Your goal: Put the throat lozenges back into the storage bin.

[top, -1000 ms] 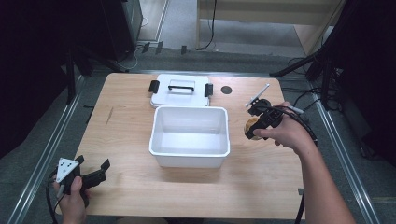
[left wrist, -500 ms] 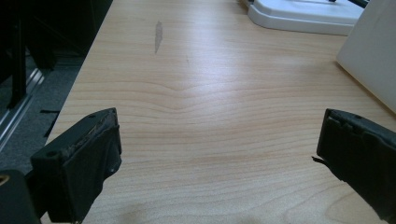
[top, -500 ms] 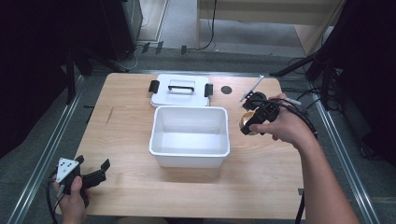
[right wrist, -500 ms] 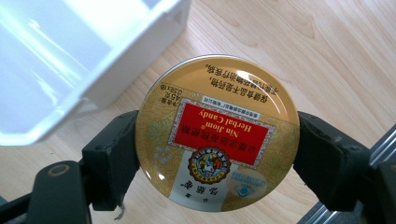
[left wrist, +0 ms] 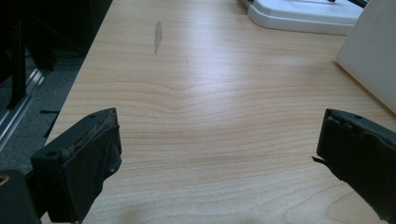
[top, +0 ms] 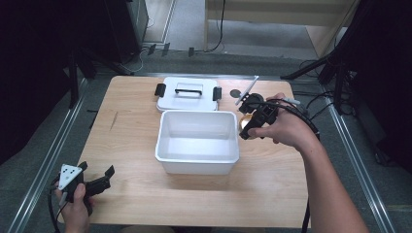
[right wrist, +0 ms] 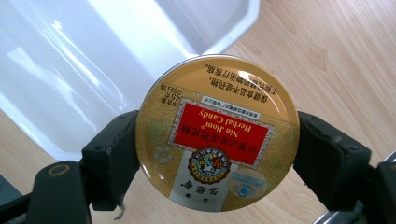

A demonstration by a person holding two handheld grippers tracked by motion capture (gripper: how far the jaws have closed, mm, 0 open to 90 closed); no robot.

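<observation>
My right gripper (top: 247, 127) is shut on a round gold candy tin (right wrist: 217, 133) with a red label, one jaw on each side of its rim. The tin (top: 244, 120) hangs just off the right rim of the open white bin (top: 198, 158), which stands mid-table with nothing visible inside. In the right gripper view the bin's inside (right wrist: 70, 70) lies up and left of the tin. My left gripper (top: 94, 180) rests at the table's near left corner, open, its two jaws wide apart over bare wood (left wrist: 210, 116).
The bin's white lid (top: 187, 93) with a black handle and clips lies flat behind the bin. A dark round spot (top: 235, 92) marks the table beside it. A silver pen-like stick (top: 247, 90) and black cables lie at the far right. The table's left edge (left wrist: 88, 51) drops to the floor.
My right gripper has carried the tin left and slightly forward, from the table's right side to the bin's right rim. The left gripper has not moved.
</observation>
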